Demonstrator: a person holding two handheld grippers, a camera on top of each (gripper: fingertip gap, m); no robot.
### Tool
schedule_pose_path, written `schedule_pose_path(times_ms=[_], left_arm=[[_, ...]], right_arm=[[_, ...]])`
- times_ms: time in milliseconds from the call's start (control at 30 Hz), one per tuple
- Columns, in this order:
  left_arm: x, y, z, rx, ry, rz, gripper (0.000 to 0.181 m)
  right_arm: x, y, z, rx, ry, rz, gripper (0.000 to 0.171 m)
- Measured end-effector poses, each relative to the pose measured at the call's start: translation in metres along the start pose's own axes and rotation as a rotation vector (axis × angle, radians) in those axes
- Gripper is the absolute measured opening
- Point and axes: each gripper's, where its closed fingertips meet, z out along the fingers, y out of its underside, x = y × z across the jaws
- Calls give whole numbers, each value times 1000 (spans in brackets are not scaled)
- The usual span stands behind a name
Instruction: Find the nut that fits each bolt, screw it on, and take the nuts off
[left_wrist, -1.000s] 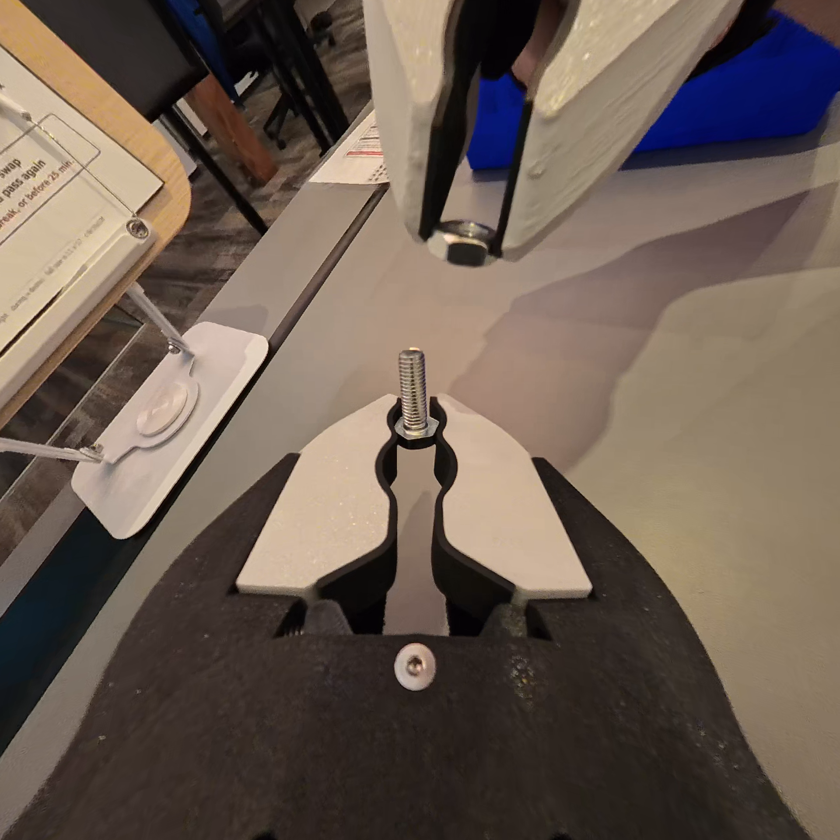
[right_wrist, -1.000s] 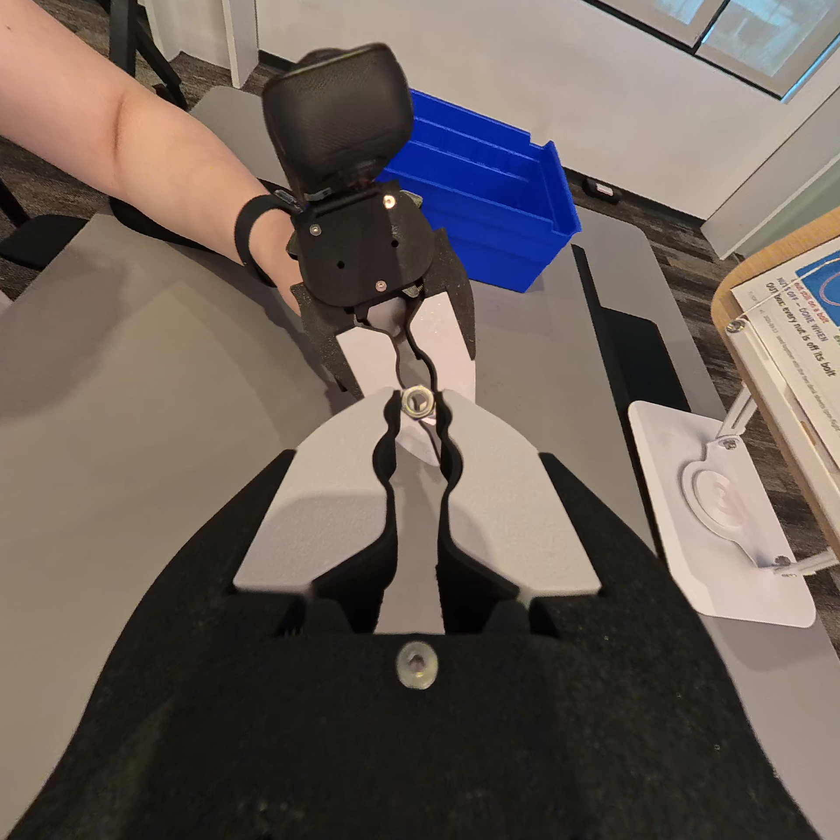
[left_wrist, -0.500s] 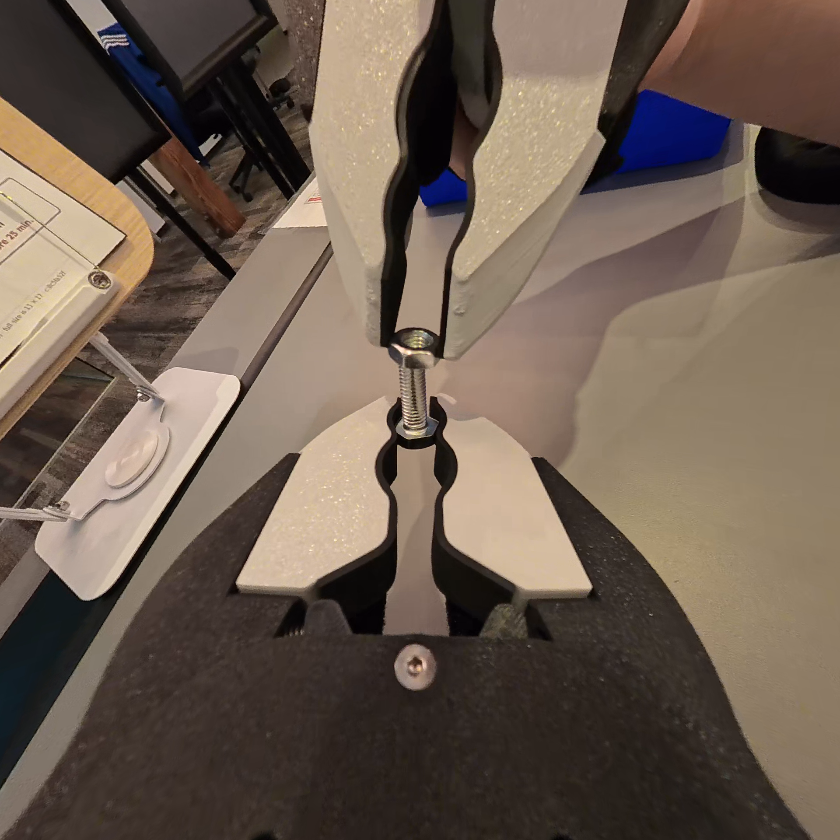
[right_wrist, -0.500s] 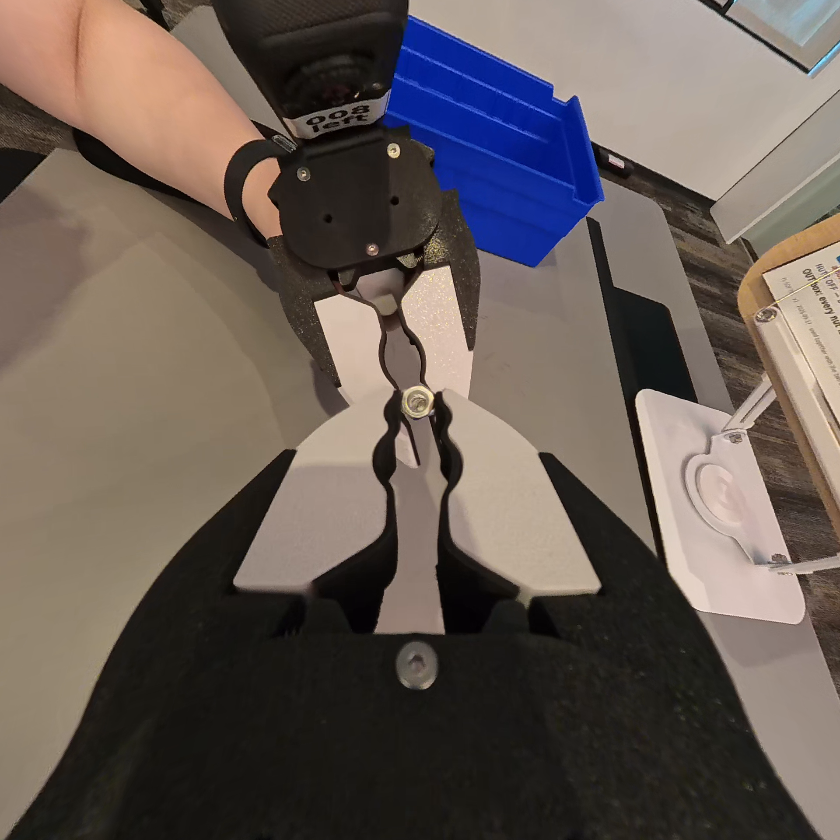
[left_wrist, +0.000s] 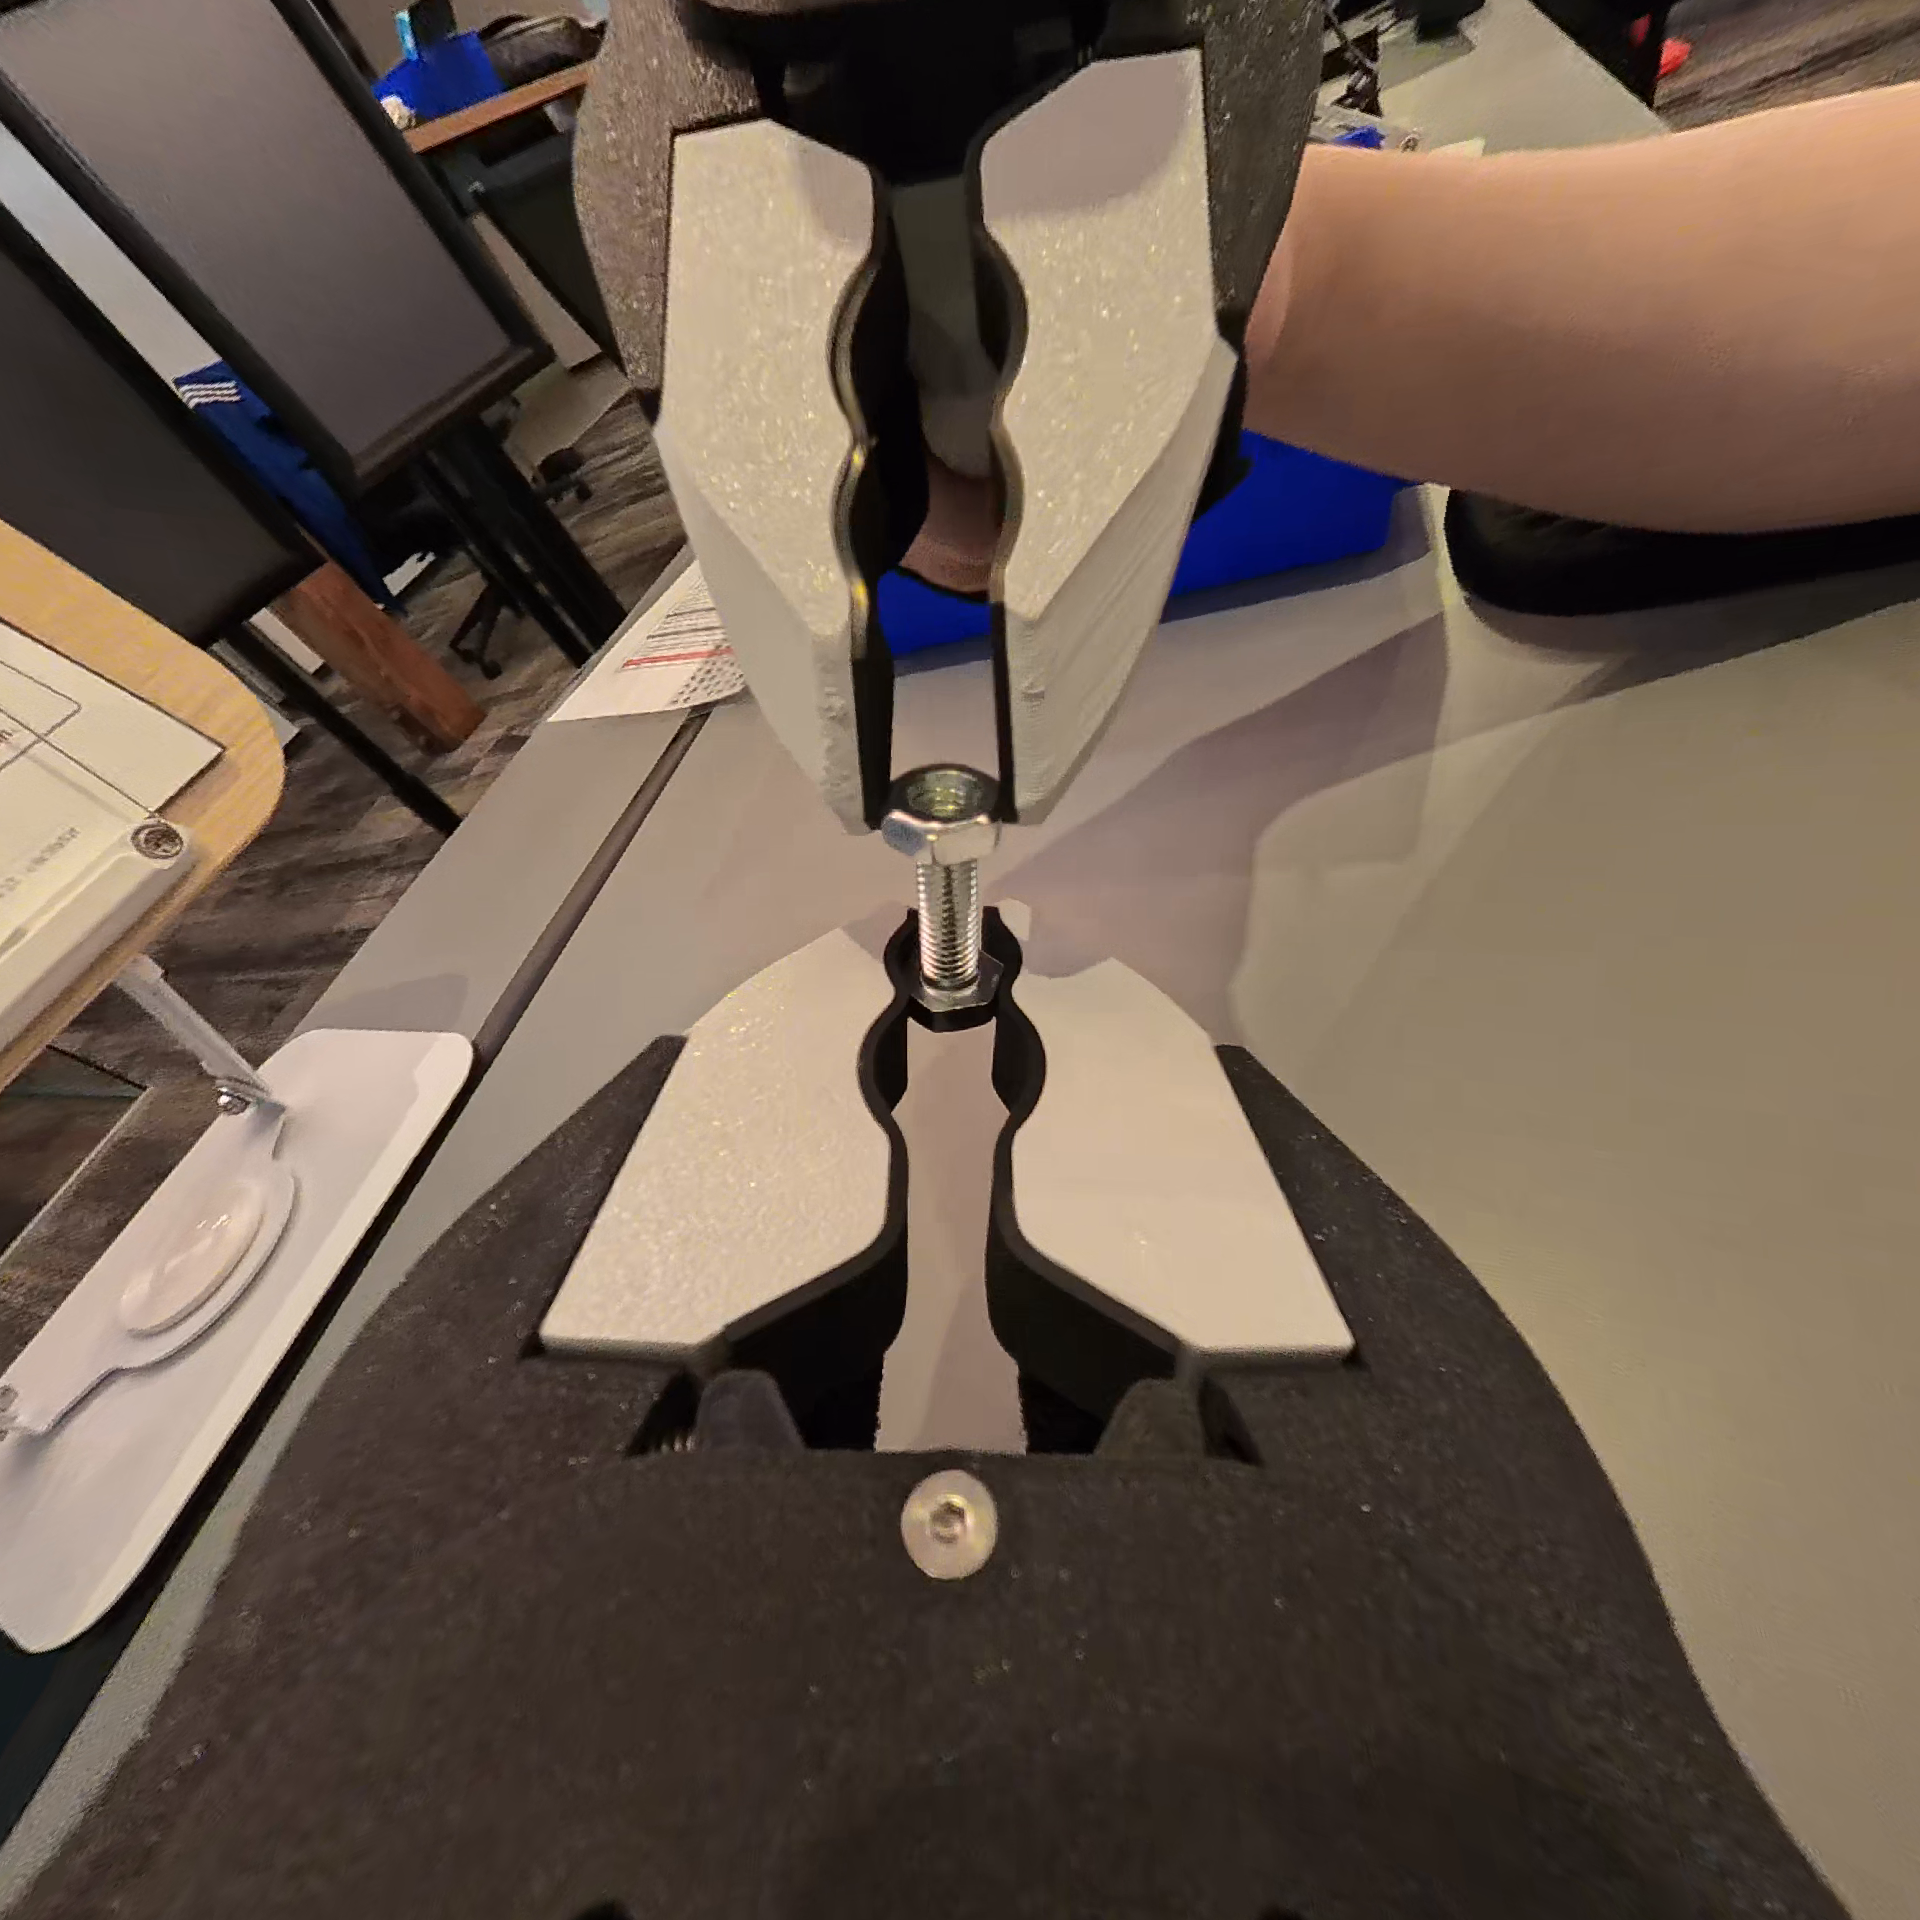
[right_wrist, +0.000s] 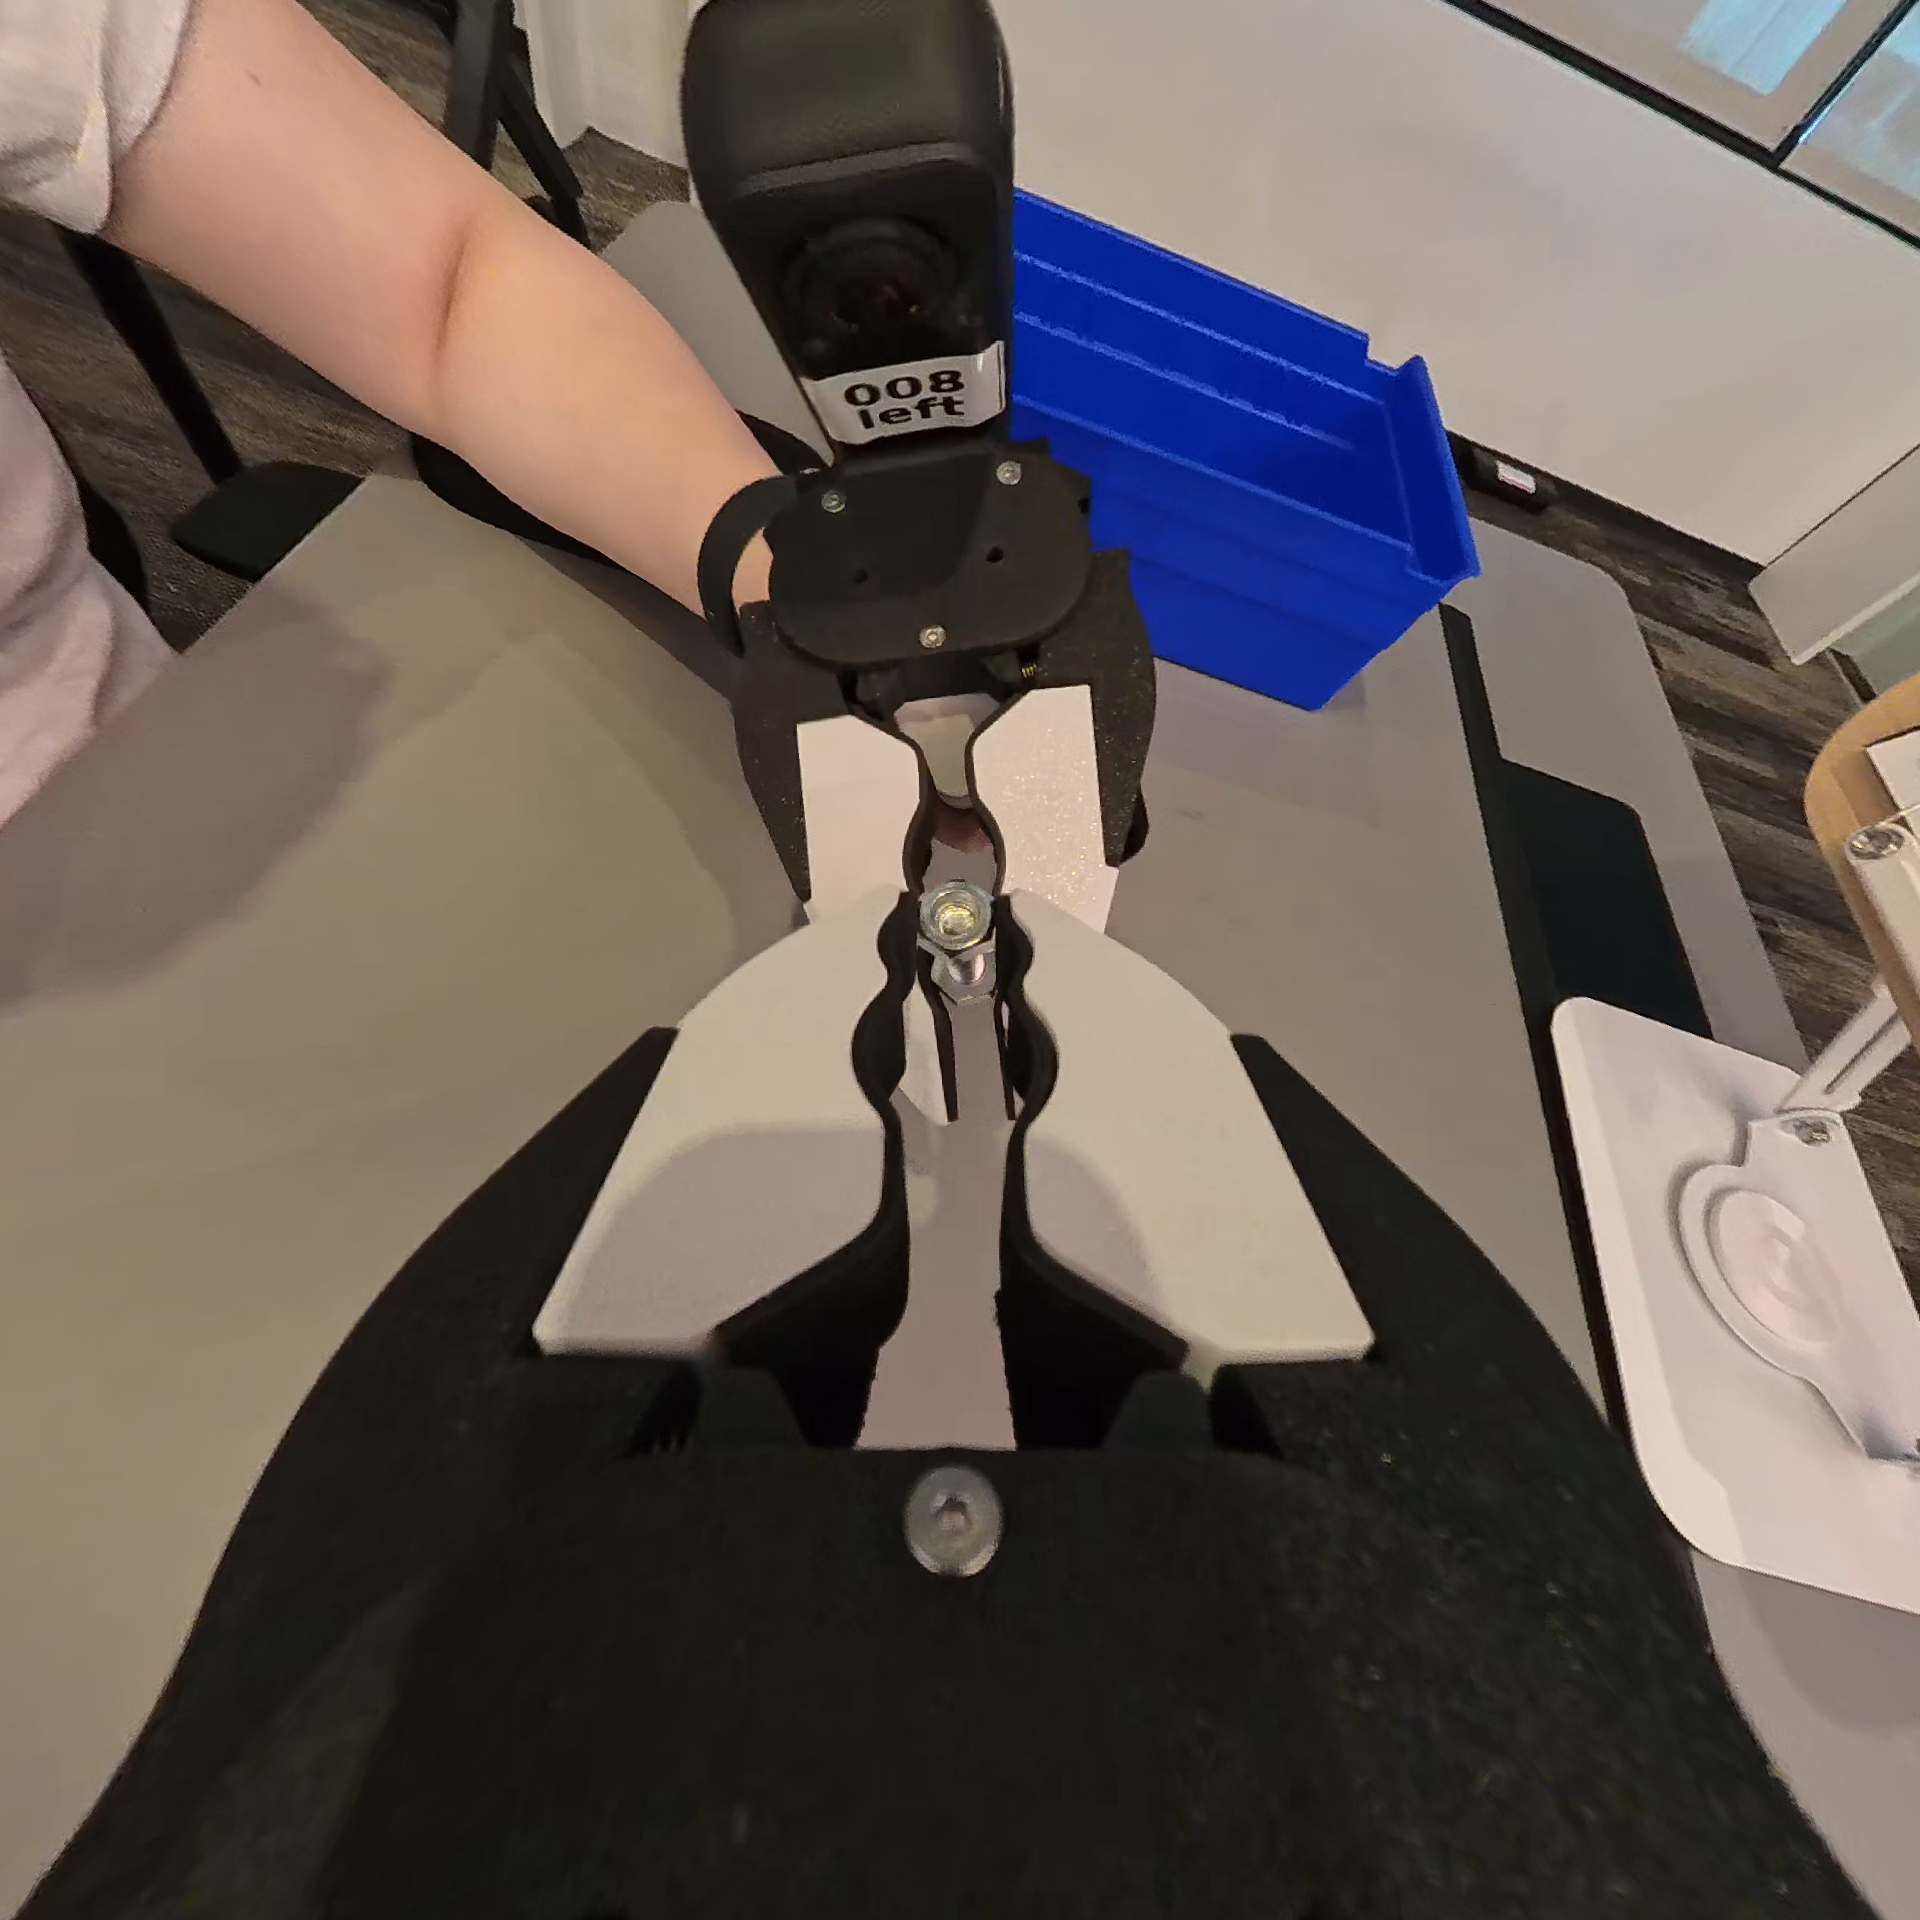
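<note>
Bolt (left_wrist: 945, 940): silver, threaded, upright, head clamped between my left gripper (left_wrist: 951, 971) tips, above the grey table (left_wrist: 1558, 1039). Nut (left_wrist: 940, 816): silver hex, seated on the bolt's top end, pinched from above by my right gripper (left_wrist: 940, 800). In the right wrist view, nut (right_wrist: 954, 923) sits at my right gripper (right_wrist: 956, 930) tips, bolt head just below. Blue bin (right_wrist: 1247, 499): on the table, well behind. White stand base (right_wrist: 1745, 1299): at the table edge.
</note>
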Motion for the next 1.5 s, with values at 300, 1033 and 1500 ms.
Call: schedule_pose_path(times_ms=[300,1033,1500], left_arm=[[-4,0,-3,1,-15,-6,10],[-12,6,-3,-15,-52,-4,10],[-29,25,-1,-130,-160,-59,10]], right_arm=[[5,1,-2,-51,50,-7,14],[11,2,4,-74,97,8,14],[27,12,13,-33,135,149,14]])
